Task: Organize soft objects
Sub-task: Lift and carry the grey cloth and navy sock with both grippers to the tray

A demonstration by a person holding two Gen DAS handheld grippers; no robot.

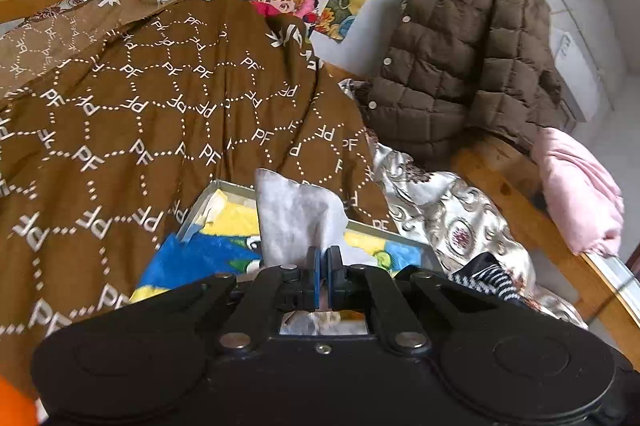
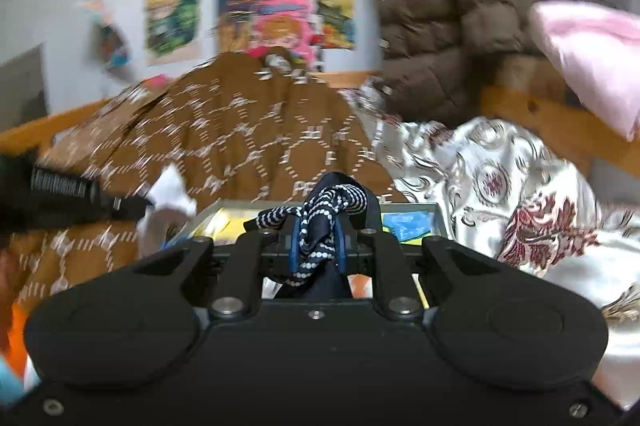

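Left wrist view: left gripper [image 1: 323,258], jaws clenched on one grey cloth [image 1: 296,218], pinched at its lower edge, the rest standing up above the tips; beneath it one framed colourful picture [image 1: 208,250] lying on one brown patterned bedcover [image 1: 160,114]; one silver floral fabric [image 1: 448,214] to the right; one brown quilted jacket [image 1: 468,66] hung on the wooden bed frame [image 1: 516,202]; one pink garment [image 1: 580,186] draped over the same rail; a corner of dark dotted fabric [image 1: 492,278] at the right edge. Right wrist view, blurred: right gripper [image 2: 316,246], jaws clamped on one navy dotted cloth [image 2: 320,210], bunched between the pads and trailing below; the left gripper enters at left with the pale cloth. Count: two cloths held, one per gripper; several drawings on the wall, number unclear. Risks, as judged: the thin edge grip may let the grey cloth slip; a trailing tail may snag the frame's corner; the blur suggests quick motion, which could drag the bedcover.
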